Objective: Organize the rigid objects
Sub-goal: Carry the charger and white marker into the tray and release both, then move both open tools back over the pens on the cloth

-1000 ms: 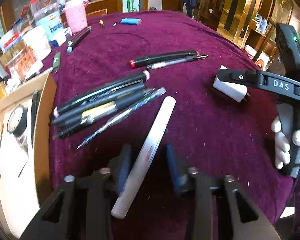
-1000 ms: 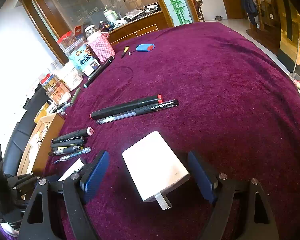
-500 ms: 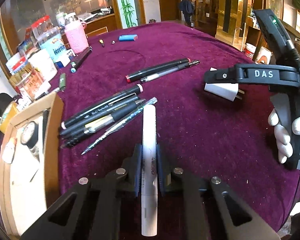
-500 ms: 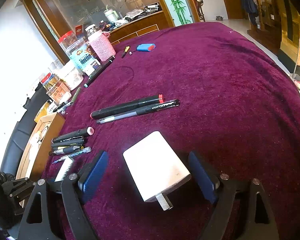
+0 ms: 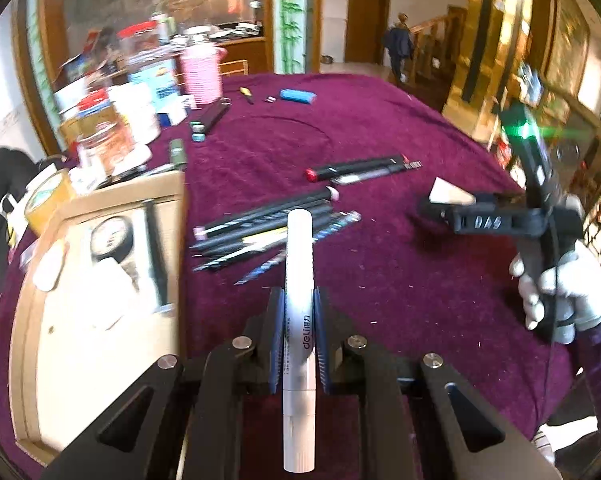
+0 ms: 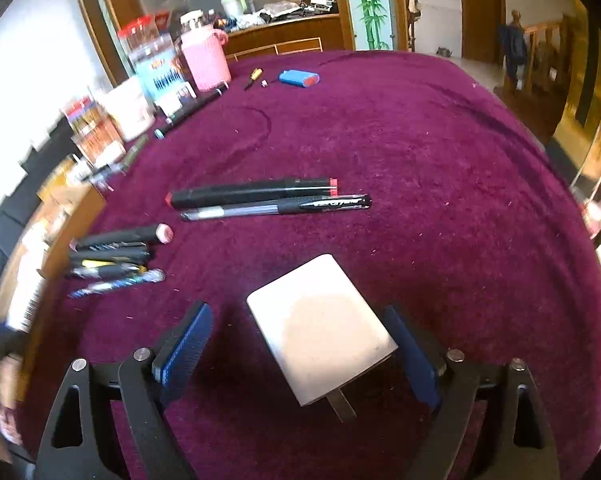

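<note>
Left gripper (image 5: 298, 332) clenched on white pen (image 5: 298, 280), low centre of frame. Best kept level, carried toward the pen cluster (image 5: 268, 232) above. Right gripper (image 6: 300, 344) spread wide around white charger (image 6: 320, 328), untouched on counter (image 6: 440, 200).

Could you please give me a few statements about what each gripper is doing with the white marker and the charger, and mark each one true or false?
1. The left gripper is shut on the white marker. True.
2. The right gripper is clamped on the white charger. False: its pads stand wide apart on either side of the charger.
3. The white marker lies inside the cardboard box. False: it is held in the gripper, above the cloth.
4. A red-capped black marker lies beside a black gel pen. True.
</note>
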The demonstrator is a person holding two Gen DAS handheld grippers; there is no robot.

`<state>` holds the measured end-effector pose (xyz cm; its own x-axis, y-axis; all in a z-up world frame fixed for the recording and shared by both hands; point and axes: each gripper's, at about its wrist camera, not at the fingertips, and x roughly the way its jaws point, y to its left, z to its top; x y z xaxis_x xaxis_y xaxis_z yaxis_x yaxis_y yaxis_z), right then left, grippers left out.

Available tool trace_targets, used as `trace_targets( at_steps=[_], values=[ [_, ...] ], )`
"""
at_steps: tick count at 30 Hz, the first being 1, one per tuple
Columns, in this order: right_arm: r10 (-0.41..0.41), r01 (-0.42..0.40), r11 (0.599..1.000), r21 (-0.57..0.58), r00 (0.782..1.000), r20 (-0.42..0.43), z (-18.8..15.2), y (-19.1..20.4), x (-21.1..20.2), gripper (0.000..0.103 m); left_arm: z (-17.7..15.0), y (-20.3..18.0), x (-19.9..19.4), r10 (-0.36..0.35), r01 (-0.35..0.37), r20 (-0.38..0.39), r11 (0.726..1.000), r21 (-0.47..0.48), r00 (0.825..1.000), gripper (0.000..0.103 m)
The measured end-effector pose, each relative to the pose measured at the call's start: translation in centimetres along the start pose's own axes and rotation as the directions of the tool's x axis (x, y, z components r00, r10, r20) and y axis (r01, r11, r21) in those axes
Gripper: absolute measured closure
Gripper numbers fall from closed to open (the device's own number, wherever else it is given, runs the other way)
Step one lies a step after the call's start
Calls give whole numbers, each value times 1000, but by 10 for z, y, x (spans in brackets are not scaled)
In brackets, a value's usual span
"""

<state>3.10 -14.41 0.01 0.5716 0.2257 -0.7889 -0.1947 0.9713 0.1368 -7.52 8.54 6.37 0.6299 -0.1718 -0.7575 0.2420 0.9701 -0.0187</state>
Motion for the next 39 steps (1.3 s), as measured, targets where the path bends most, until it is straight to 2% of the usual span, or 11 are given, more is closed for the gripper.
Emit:
trace_targets(
  at_steps=[1, 6, 11, 14, 19, 23, 28, 31, 34, 37, 39],
  values=[
    [-31, 31, 999, -20, 1000, 0, 1, 3, 1, 31, 0, 8, -7, -2, 2, 8, 1000, -19, 1000, 89],
    [8, -8, 1000, -25, 1000, -8, -1, 10, -6, 31, -3, 63, -40, 50, -44, 50, 992, -116, 997, 89],
    [110, -110, 994, -3, 994, 24, 5, 33, -28, 31, -14, 133, -37, 153, -152, -11, 964, -217, 988, 89],
    [198, -197, 980, -32, 980, 22, 13, 67, -37, 31, -22, 174, -19, 189, -205, -83, 940, -272, 978, 89],
    [342, -344, 934, -100, 939, -42, 21, 144, -33, 30, -28, 206, 3, 216, -256, -161, 918, -304, 963, 89],
    [392, -407, 895, -180, 913, -115, 19, 212, -21, 30, -29, 219, 19, 208, -268, -208, 906, -326, 956, 89],
    [409, -453, 850, -269, 890, -203, 8, 281, -5, 30, -32, 227, 14, 166, -216, -163, 904, -369, 973, 88],
    [397, -460, 831, -313, 884, -247, -2, 313, 5, 30, -36, 231, -6, 157, -184, -100, 898, -399, 982, 79],
    [366, -447, 824, -348, 889, -276, -8, 334, 19, 30, -39, 232, -28, 168, -168, -37, 895, -414, 985, 62],
    [303, -389, 841, -376, 914, -269, -10, 347, 36, 29, -44, 229, -58, 181, -145, 45, 893, -426, 983, 49],
    [310, -390, 853, -347, 913, -264, -7, 346, 42, 29, -46, 226, -73, 186, -127, 93, 889, -440, 978, 36]
  ],
)
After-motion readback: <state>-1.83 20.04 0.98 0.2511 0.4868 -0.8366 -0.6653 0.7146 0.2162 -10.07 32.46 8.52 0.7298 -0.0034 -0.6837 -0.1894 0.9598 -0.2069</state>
